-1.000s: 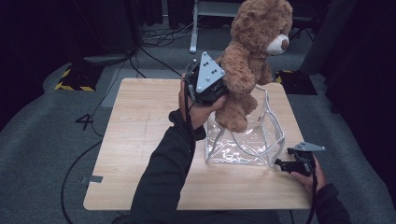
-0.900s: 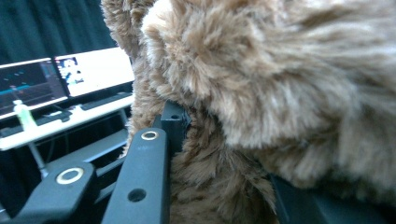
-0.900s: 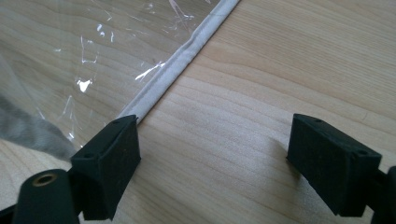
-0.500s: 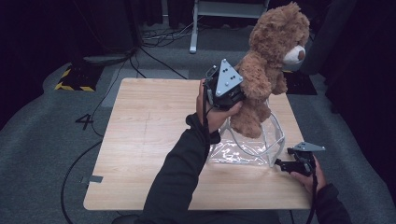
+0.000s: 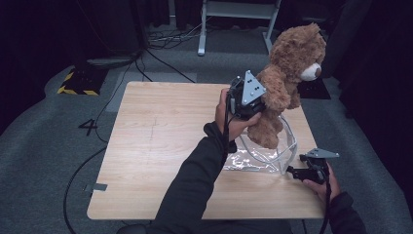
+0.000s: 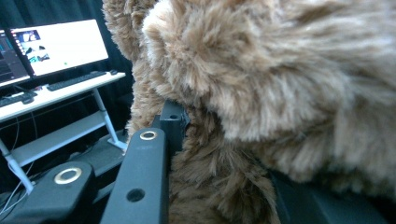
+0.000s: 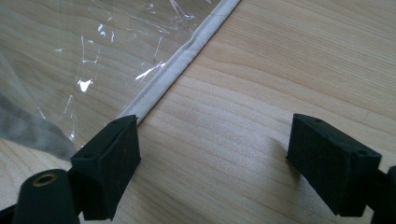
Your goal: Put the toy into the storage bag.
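While your left gripper (image 5: 257, 103) clamps the brown teddy bear (image 5: 287, 73) around its body, the jaws are closed tight into the fur, as the left gripper view shows with fur pressed against the black jaw. You hold the bear upright above the far right part of the wooden table (image 5: 160, 146), its feet dipping into the open mouth of the clear plastic bag (image 5: 272, 156) that lies there. Your right gripper (image 5: 298, 172) rests low at the near right, just beside the bag's white edge strip (image 7: 177, 63), jaws spread wide with nothing between them.
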`<action>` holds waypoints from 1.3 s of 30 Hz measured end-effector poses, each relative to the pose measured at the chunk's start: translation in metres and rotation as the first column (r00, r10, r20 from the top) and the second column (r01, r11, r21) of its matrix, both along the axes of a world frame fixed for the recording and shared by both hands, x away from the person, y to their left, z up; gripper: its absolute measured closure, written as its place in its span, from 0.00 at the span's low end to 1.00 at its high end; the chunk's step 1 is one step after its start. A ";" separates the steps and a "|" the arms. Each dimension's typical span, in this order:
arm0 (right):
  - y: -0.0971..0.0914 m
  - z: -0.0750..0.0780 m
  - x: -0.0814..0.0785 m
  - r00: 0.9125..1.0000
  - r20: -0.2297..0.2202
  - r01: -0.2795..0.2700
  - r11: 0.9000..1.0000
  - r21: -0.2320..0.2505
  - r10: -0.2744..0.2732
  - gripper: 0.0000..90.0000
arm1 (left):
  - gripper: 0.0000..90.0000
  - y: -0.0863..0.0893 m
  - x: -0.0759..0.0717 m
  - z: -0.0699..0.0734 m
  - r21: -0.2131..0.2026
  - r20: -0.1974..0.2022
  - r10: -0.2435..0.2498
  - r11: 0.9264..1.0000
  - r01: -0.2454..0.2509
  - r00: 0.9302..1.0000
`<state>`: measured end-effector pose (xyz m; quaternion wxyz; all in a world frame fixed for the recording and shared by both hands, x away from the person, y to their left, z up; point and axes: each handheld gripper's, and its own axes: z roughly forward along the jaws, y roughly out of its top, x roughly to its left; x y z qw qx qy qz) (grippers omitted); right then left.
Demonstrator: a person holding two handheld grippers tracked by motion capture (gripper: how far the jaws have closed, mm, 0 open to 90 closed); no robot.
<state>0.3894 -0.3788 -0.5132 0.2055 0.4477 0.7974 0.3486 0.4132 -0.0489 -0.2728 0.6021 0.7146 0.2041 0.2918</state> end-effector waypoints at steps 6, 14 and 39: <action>0.000 0.000 0.000 1.000 0.000 0.000 1.000 -0.002 0.000 0.19 | 0.74 -0.002 0.007 -0.012 0.040 -0.018 0.017 0.999 -0.017 1.000; 0.000 0.000 0.000 1.000 0.000 -0.001 1.000 -0.002 0.001 0.19 | 0.73 0.000 0.015 -0.029 0.069 -0.043 0.013 0.998 -0.010 0.999; 0.000 0.000 0.000 1.000 -0.001 -0.002 1.000 -0.001 0.002 0.19 | 0.66 0.026 0.017 -0.073 0.251 -0.136 -0.030 0.966 0.064 0.990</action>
